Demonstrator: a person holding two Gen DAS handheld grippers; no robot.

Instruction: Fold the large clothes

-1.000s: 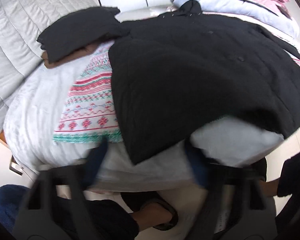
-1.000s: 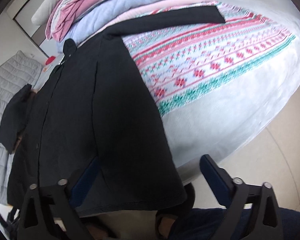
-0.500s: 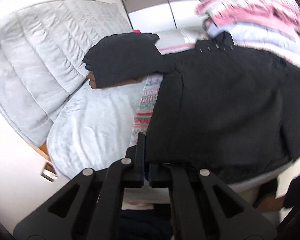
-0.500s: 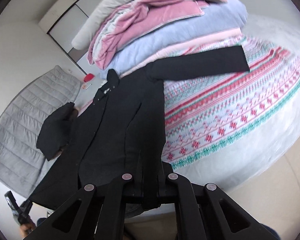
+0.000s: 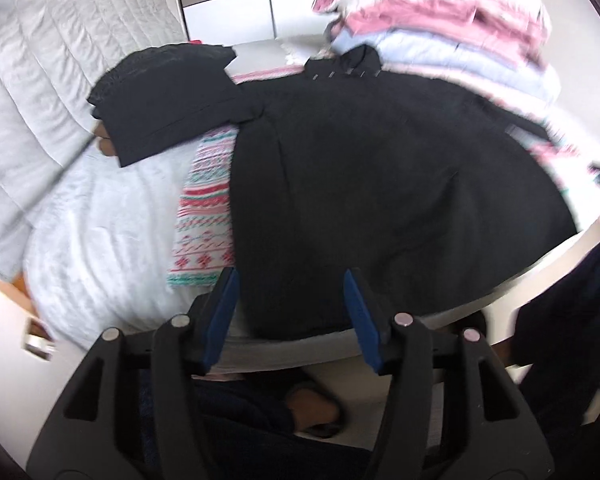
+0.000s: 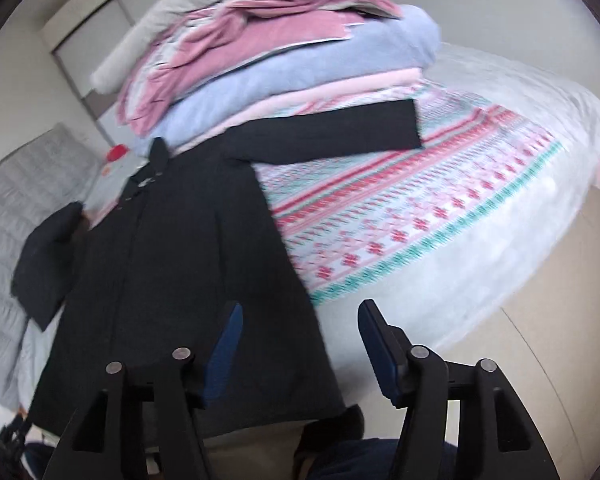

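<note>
- Black coat (image 6: 172, 264): spread flat on the bed (image 6: 520, 216), collar toward the stack of folded blankets (image 6: 300, 64) at the bed's far end, hem at the near edge and hanging slightly over it.
- One sleeve (image 6: 332, 136): stretched straight out across the patterned blanket (image 6: 400, 216), which lies under the coat.
- Folded black garment (image 5: 164, 100): at the bed's far left corner, touching the coat's other shoulder, beside a grey quilted headboard (image 5: 40, 80).
- Left hand-held gripper (image 5: 290, 312): jaws spread and just opened further; blue pads (image 5: 220, 316) above the coat's hem, nothing pinched between them.
- Right hand-held gripper (image 6: 300, 348): jaws likewise spread and just opened further, above the coat's near right corner, clear of the cloth.
- Person's foot (image 5: 312, 408): on the floor below the bed's near edge.
</note>
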